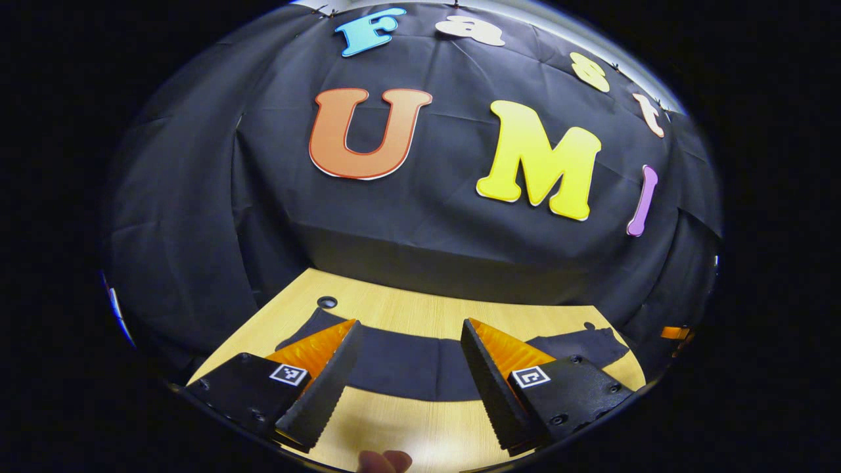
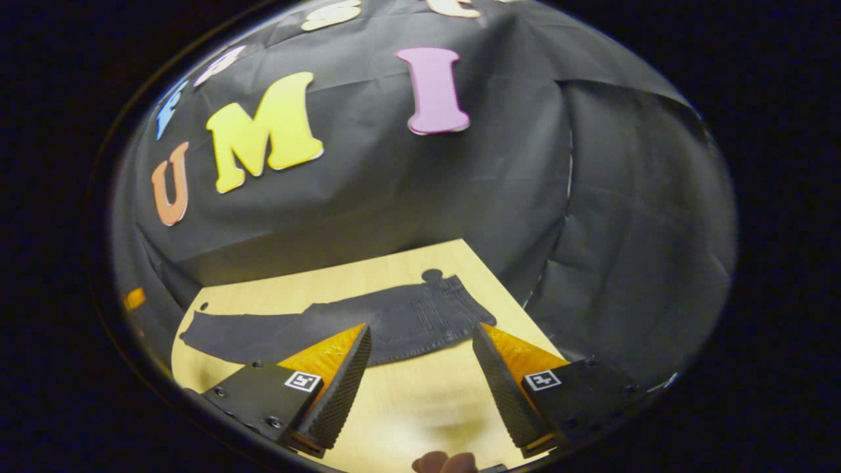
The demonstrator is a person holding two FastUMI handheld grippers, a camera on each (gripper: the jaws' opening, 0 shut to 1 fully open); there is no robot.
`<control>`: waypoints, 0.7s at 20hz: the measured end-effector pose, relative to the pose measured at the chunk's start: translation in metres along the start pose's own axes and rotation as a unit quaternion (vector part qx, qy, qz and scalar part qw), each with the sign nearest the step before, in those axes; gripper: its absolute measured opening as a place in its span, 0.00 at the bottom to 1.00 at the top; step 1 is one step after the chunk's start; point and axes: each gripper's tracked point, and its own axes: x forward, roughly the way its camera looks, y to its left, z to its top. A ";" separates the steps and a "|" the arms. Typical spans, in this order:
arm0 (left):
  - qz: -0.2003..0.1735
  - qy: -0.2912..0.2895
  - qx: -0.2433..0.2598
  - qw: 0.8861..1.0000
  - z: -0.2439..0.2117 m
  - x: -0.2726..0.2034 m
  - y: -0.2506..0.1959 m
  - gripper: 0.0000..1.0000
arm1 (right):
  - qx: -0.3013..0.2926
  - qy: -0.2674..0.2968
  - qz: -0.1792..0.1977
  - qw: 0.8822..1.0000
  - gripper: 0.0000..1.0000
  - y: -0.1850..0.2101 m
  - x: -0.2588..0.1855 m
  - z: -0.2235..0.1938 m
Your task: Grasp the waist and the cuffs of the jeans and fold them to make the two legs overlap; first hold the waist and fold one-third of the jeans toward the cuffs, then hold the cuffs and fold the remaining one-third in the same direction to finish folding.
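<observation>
Dark jeans (image 2: 341, 325) lie flat across the wooden table (image 2: 407, 401), legs overlapping, waist at the right end (image 2: 453, 305) and cuffs at the left end (image 2: 197, 335) in the right gripper view. The left gripper view shows the jeans (image 1: 407, 364) as a dark band across the table. My left gripper (image 1: 410, 325) hangs open above the table, short of the jeans' middle. My right gripper (image 2: 422, 328) is open too, held above the table in front of the waist half. Nothing sits between either pair of fingers.
The light wooden table (image 1: 420, 427) has small round holes near its far corners, such as the hole (image 1: 326, 302) at far left. Black cloth walls the booth behind and on both sides. A person's fingertips (image 1: 384, 461) show at the bottom edge.
</observation>
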 end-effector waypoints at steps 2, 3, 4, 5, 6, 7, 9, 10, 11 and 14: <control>0.015 0.015 0.004 1.000 -0.021 -0.015 -0.002 0.97 | 0.036 0.022 -0.003 0.999 0.98 -0.011 0.013 -0.008; 0.018 0.022 -0.004 1.000 -0.027 -0.020 -0.005 0.97 | 0.059 0.031 -0.005 0.998 0.98 -0.021 0.023 -0.011; 0.023 0.026 -0.014 0.999 -0.032 -0.023 -0.008 0.97 | 0.088 0.041 -0.010 0.995 0.99 -0.031 0.038 -0.011; 0.028 0.030 -0.019 0.999 -0.034 -0.026 -0.009 0.97 | 0.119 0.048 -0.012 0.992 0.99 -0.041 0.054 -0.013; 0.034 0.034 -0.023 0.999 -0.037 -0.029 -0.007 0.97 | 0.146 0.055 -0.017 0.988 0.99 -0.050 0.069 -0.016; 0.035 0.040 -0.027 0.998 -0.038 -0.031 -0.009 0.97 | 0.164 0.061 -0.026 0.984 0.94 -0.062 0.088 -0.018; 0.046 0.051 -0.021 0.997 -0.039 -0.035 -0.004 0.97 | 0.182 0.071 -0.046 0.980 1.00 -0.082 0.122 -0.027; 0.055 0.056 -0.018 0.997 -0.039 -0.038 0.001 0.97 | 0.188 0.076 -0.053 0.978 0.99 -0.090 0.138 -0.031; 0.066 0.059 -0.021 0.996 -0.039 -0.038 0.006 0.97 | 0.199 0.081 -0.057 0.975 0.99 -0.093 0.153 -0.035; 0.089 0.074 -0.031 0.993 -0.045 -0.040 0.011 0.97 | 0.230 0.076 -0.056 0.969 1.00 -0.091 0.184 -0.037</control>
